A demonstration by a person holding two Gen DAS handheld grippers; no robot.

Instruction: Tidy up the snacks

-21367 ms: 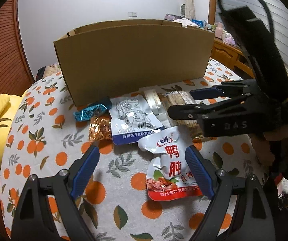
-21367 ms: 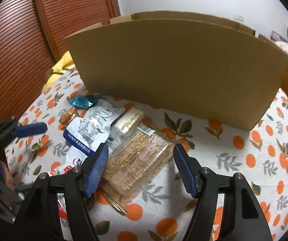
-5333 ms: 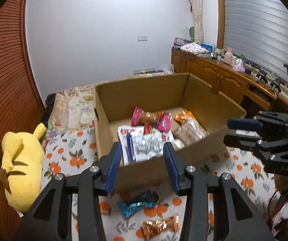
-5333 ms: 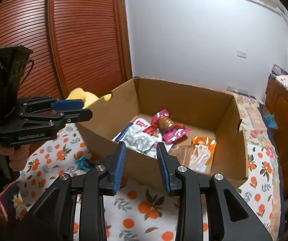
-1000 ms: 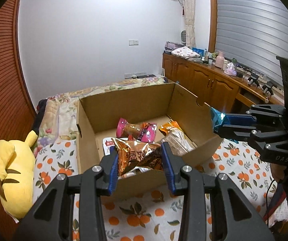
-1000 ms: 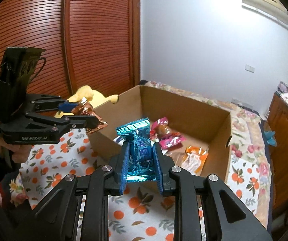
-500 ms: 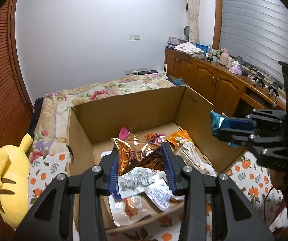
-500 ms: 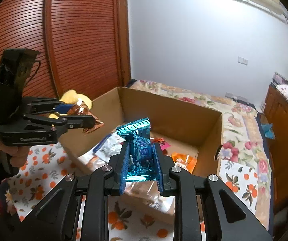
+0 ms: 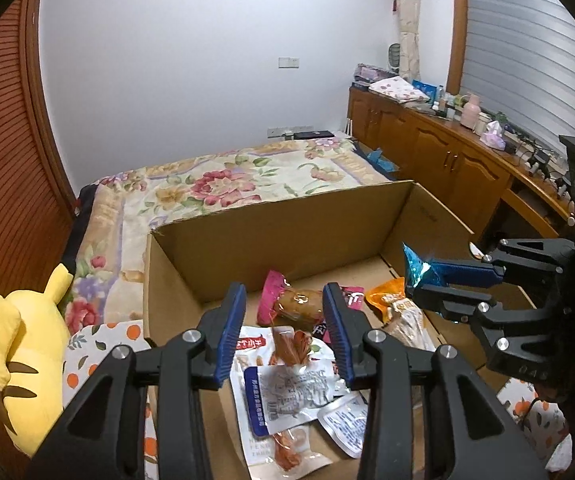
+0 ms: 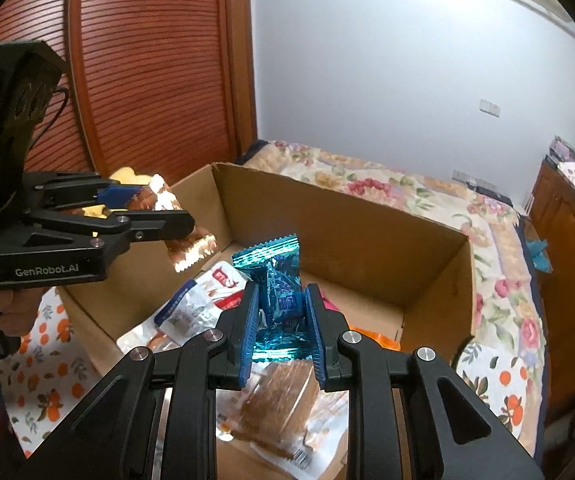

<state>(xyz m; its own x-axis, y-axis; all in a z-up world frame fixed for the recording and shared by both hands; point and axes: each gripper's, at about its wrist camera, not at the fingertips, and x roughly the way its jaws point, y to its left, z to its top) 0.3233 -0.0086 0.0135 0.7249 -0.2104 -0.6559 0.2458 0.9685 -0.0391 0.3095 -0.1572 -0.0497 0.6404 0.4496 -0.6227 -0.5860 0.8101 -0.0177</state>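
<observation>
An open cardboard box (image 9: 287,236) (image 10: 367,236) holds several snack packets. My left gripper (image 9: 283,316) is open and empty above the box's left part. In the right wrist view a copper foil packet (image 10: 189,246) hangs just under the left gripper's fingers (image 10: 155,228), loose over the box. My right gripper (image 10: 281,316) is shut on a teal foil snack packet (image 10: 277,292) and holds it above the box's right part; it also shows in the left wrist view (image 9: 419,270).
Inside the box lie a pink-ended snack (image 9: 291,304), an orange packet (image 9: 391,302), white pouches (image 9: 291,392) and a clear cracker pack (image 10: 283,404). A yellow plush toy (image 9: 23,356) lies left of the box. A floral bedspread (image 9: 227,184) lies behind it, wooden cabinets (image 9: 447,160) at the right.
My left gripper has opened and let go of the copper foil packet over the box. Both grippers have moved forward over the box. The right one still holds the teal packet.
</observation>
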